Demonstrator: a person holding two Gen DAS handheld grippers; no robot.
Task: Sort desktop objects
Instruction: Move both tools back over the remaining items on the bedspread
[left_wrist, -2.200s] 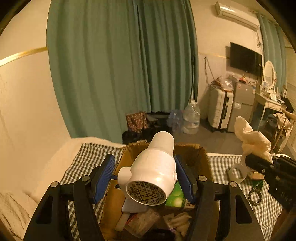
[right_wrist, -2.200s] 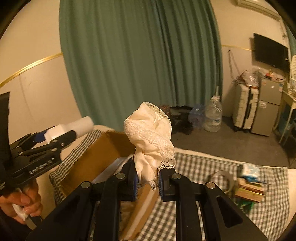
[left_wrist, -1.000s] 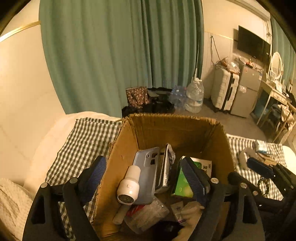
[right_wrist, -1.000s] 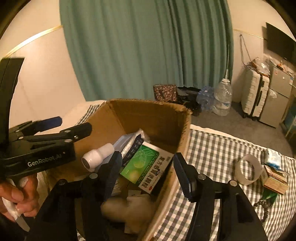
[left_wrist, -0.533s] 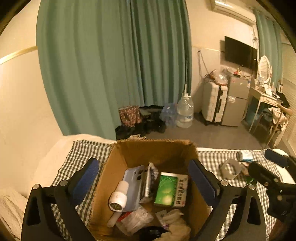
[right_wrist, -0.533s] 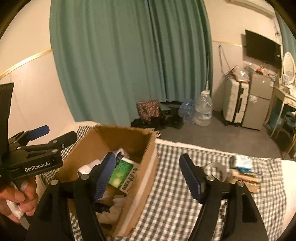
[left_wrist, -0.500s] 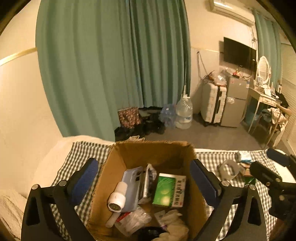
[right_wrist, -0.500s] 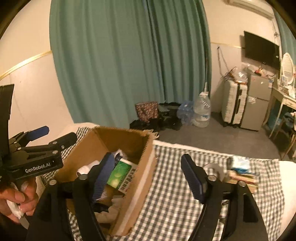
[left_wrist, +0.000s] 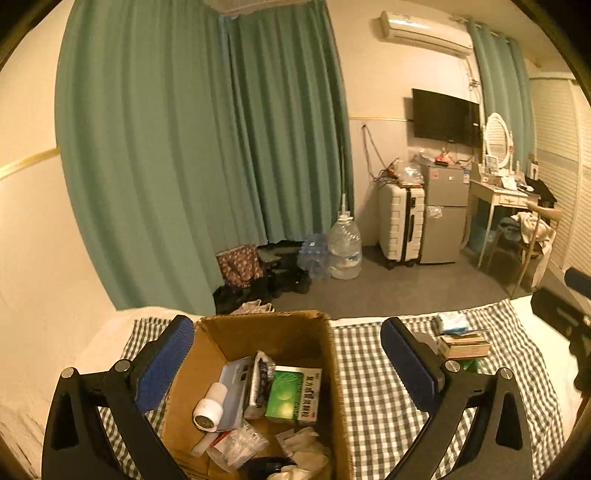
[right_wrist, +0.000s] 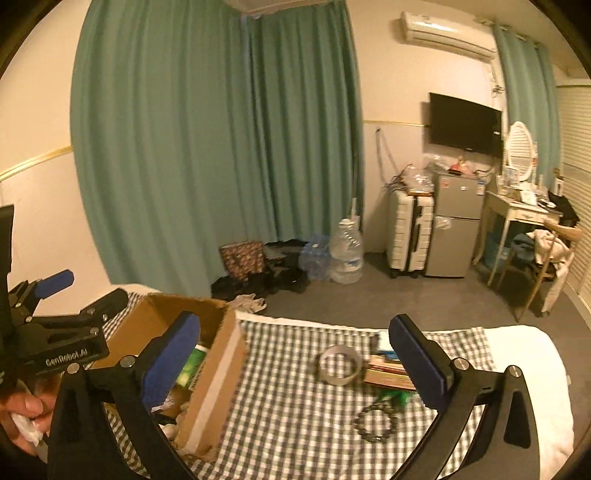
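Note:
A cardboard box (left_wrist: 328, 354) stands on the checked cloth and holds a white appliance (left_wrist: 208, 408), a green medicine box (left_wrist: 293, 395), a grey-blue case (left_wrist: 236, 384) and a cream cloth (left_wrist: 306, 448). My left gripper (left_wrist: 288, 363) is open and empty above the box. My right gripper (right_wrist: 295, 356) is open and empty above the cloth, right of the box (right_wrist: 218, 373). A tape roll (right_wrist: 340, 363), stacked books (right_wrist: 388, 371), a green item (right_wrist: 393, 398) and a bead bracelet (right_wrist: 375, 424) lie on the cloth.
The checked cloth (right_wrist: 291, 417) covers a white bed. Beyond it are green curtains (left_wrist: 207, 158), a water jug (left_wrist: 343, 249), a suitcase (left_wrist: 402, 225), a small fridge (left_wrist: 443, 214) and a dressing table (left_wrist: 502, 199). The books also show in the left view (left_wrist: 463, 345).
Both grippers opened: the white appliance and the cream cloth dropped into the box. Both grippers then rose and pulled back, the right one moving right over the cloth.

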